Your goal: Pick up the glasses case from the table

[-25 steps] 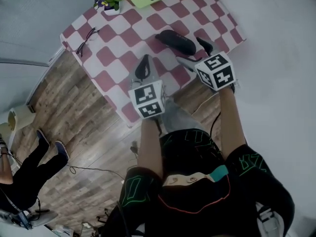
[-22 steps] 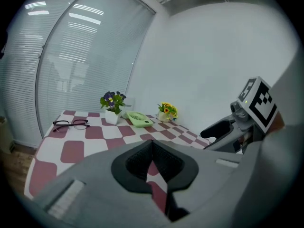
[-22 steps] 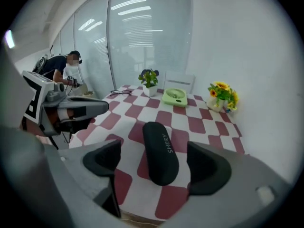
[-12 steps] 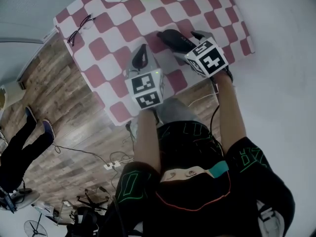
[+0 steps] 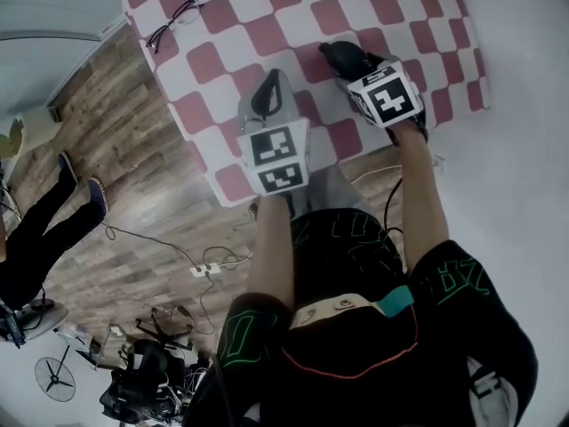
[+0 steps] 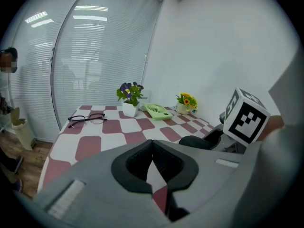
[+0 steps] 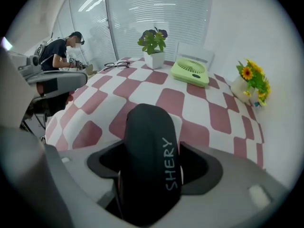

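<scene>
A table [image 5: 267, 36] with a red-and-white checked cloth is filling the top of the head view. The right gripper [image 7: 151, 161] is pointing steeply down near the table's front edge. Its jaws have just been closing and are pinching the black glasses case [image 7: 147, 127], which is lying on the cloth (white lettering on its lid). The left gripper [image 6: 152, 146] is hovering alongside, jaws pressed together and empty. Eyeglasses [image 5: 173, 23] are lying well apart.

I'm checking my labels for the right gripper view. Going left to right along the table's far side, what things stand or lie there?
Glasses → potted plant with purple flowers → green fan → pot of yellow flowers.
</scene>
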Demonstrator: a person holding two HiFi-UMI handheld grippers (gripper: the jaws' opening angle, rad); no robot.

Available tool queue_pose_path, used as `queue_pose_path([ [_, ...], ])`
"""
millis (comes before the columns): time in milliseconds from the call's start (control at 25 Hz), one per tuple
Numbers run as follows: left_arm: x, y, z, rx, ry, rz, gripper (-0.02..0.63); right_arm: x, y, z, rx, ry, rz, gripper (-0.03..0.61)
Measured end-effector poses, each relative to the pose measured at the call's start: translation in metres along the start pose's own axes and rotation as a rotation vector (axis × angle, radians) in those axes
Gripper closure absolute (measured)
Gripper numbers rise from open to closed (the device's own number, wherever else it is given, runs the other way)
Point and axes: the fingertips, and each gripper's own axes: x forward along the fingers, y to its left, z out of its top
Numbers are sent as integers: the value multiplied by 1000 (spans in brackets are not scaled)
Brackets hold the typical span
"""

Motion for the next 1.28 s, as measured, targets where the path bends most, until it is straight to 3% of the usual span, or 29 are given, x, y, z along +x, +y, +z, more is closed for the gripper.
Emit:
queue_pose_path([
  [160,2,11,13,8,-26,-4,604,-8,9,14,23,-64,-30,230],
  [360,-15,-1,43,82,-92,-48,604,-35,1,32,157,-234,-54,233],
  [480,-27,7,77,119,-175,-41,604,-49,1,56,232,-364,-61,235],
  [720,-51,24,137,157,-306,-8,604,-102,-5,108,208,-603,-68,235],
  [1160,-76,48,224,150,-496,37,604,-181,-17,172,236,-863,-87,238],
  [1280,-82,46,251,236,-537,74,604,-209,-21,189,229,-941,-121,238],
])
